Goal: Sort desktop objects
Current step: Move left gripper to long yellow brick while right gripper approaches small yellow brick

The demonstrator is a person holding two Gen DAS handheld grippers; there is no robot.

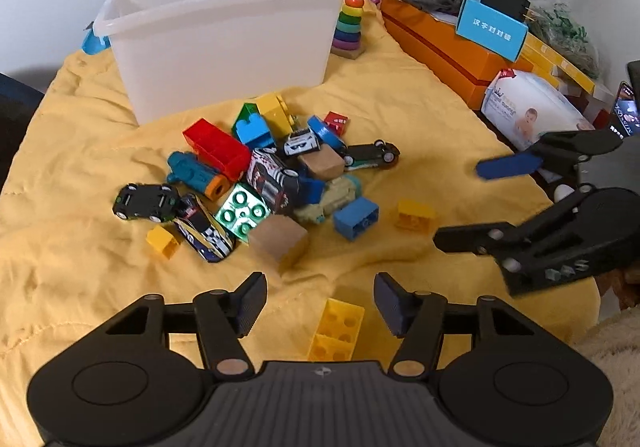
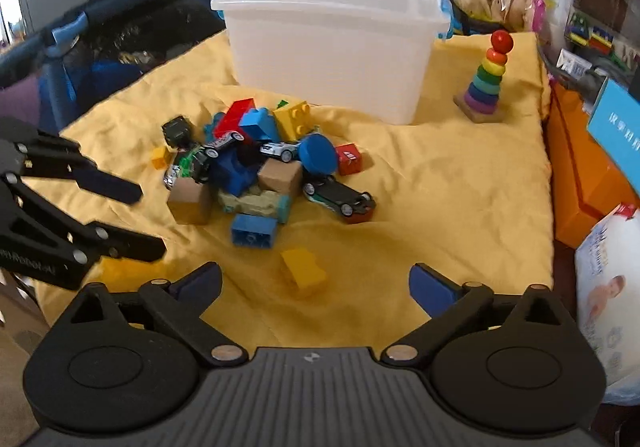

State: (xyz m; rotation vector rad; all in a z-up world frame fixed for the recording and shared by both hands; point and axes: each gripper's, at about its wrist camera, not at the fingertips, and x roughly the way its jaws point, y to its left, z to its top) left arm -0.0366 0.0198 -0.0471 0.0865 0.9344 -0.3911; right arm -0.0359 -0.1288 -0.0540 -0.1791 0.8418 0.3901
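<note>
Both grippers over a yellow cloth [image 1: 420,115]: left gripper [image 1: 320,303] with fingers apart around, not touching, a long yellow block [image 1: 336,331]; right gripper [image 2: 316,283] spread wide and empty, a small yellow block [image 2: 303,272] just ahead; toy pile [image 1: 264,175] before the white bin [image 1: 224,47].
</note>
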